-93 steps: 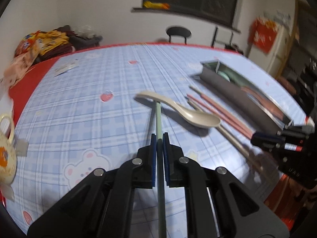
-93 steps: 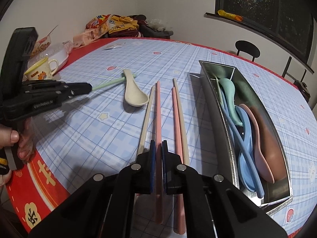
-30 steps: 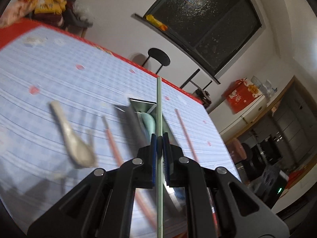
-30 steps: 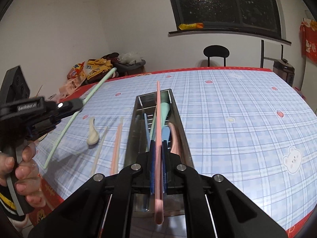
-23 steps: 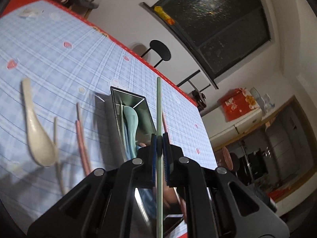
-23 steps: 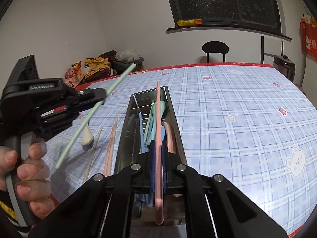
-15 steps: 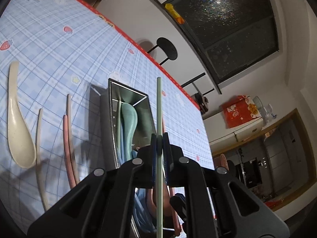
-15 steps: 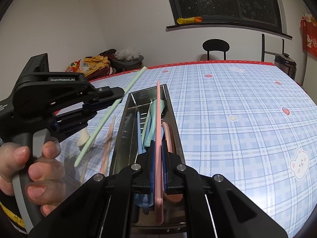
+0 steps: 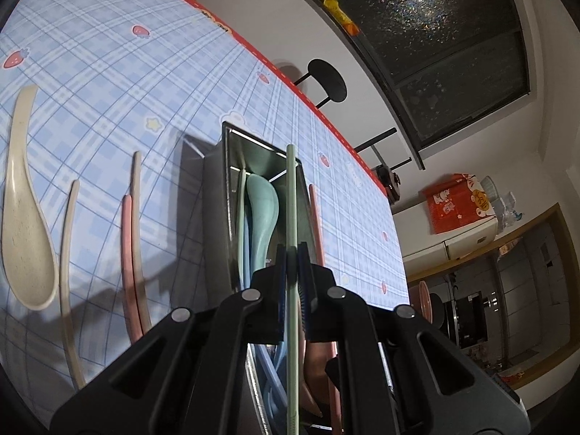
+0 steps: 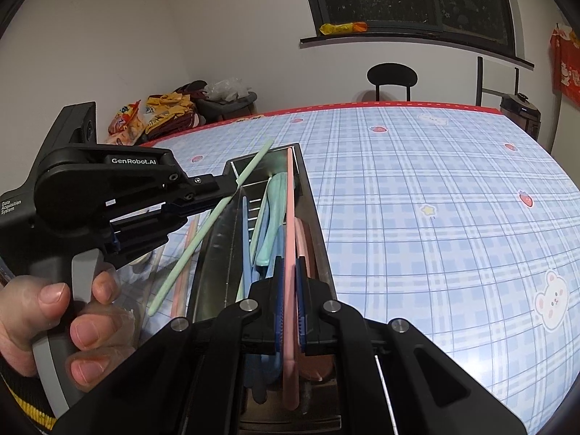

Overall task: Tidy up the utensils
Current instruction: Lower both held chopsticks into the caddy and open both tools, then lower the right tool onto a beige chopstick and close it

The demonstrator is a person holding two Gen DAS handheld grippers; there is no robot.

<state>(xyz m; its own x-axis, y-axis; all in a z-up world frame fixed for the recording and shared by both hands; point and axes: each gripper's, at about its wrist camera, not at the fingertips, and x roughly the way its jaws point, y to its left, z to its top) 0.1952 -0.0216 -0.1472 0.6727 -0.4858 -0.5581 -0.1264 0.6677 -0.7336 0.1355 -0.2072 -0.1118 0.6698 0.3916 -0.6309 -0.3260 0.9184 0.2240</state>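
Both sticks have come up off the table and now hang over the long shiny metal tray (image 10: 319, 224). Left gripper (image 9: 291, 253) squeezes a thin green chopstick (image 9: 292, 199); right gripper (image 10: 289, 272) squeezes a pink chopstick (image 10: 289, 217). Dropped crooked, one could bounce out.

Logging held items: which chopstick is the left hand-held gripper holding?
The pale green chopstick, clamped in the left hand-held gripper over the metal tray; the pink chopstick is in the right hand-held gripper.
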